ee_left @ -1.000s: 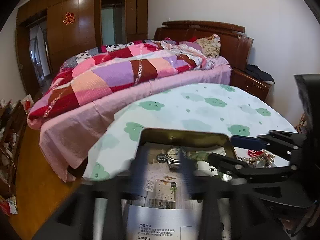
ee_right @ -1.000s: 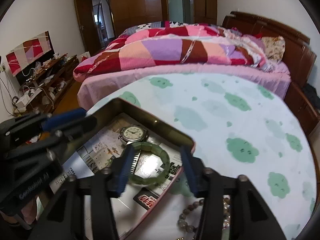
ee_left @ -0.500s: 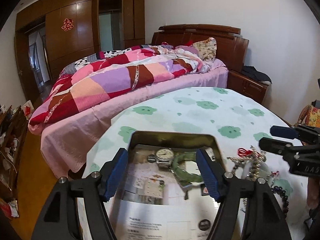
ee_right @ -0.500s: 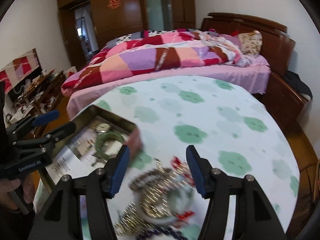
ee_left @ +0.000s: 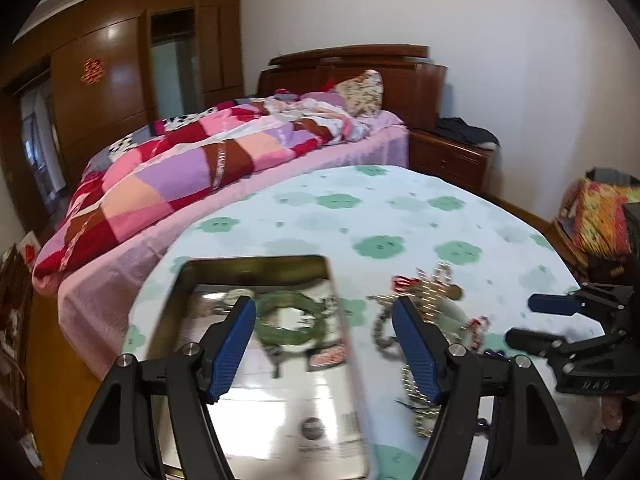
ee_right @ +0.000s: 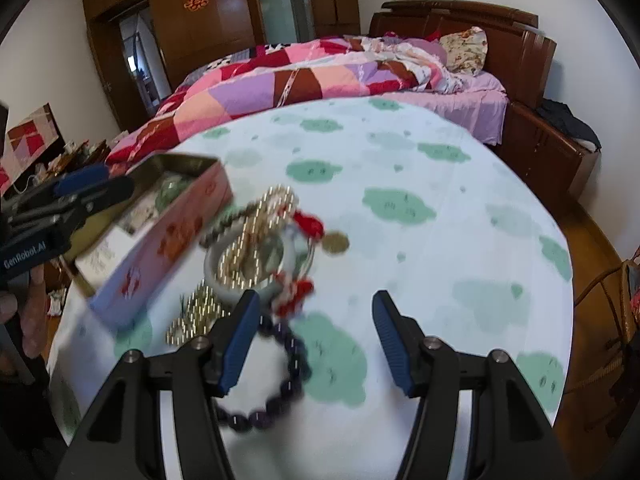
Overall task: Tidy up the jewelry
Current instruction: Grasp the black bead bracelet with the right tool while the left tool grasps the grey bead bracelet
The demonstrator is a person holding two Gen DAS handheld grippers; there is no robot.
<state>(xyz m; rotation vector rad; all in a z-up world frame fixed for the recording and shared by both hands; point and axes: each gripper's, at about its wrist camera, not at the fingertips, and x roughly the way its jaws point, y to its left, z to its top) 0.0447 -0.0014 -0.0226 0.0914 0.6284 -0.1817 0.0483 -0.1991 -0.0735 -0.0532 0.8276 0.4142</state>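
While the left gripper (ee_left: pixel 323 344) is hovering low over the tin box (ee_left: pixel 256 268), its blue fingers (ee_left: pixel 232 344) are standing wide apart with nothing between them, much as they were half a second ago, though the view has slid rightward so the box now is sitting left of centre. Inside the box the green bangle (ee_left: pixel 289 320) is lying on printed paper, near the far right corner; the watch seen beside it earlier is now mostly hidden behind the left finger. The right gripper (ee_right: pixel 314 334) is also spread wide and holding nothing, and it is hanging over the cloud-print tablecloth (ee_right: pixel 400 208) just to the right of the jewelry pile (ee_right: pixel 264 248), whereas a second ago it was over the box with the bangle between its fingers. The pile, blurred, is lying just beside the pink wall of the box (ee_right: pixel 160 240): gold-coloured chains, red tassels, a pale bangle, and a dark bead bracelet (ee_right: pixel 276 392) nearest the camera, partly under the left fingertip. Behind the table, the quilted bed (ee_right: pixel 304 76) is filling the background.
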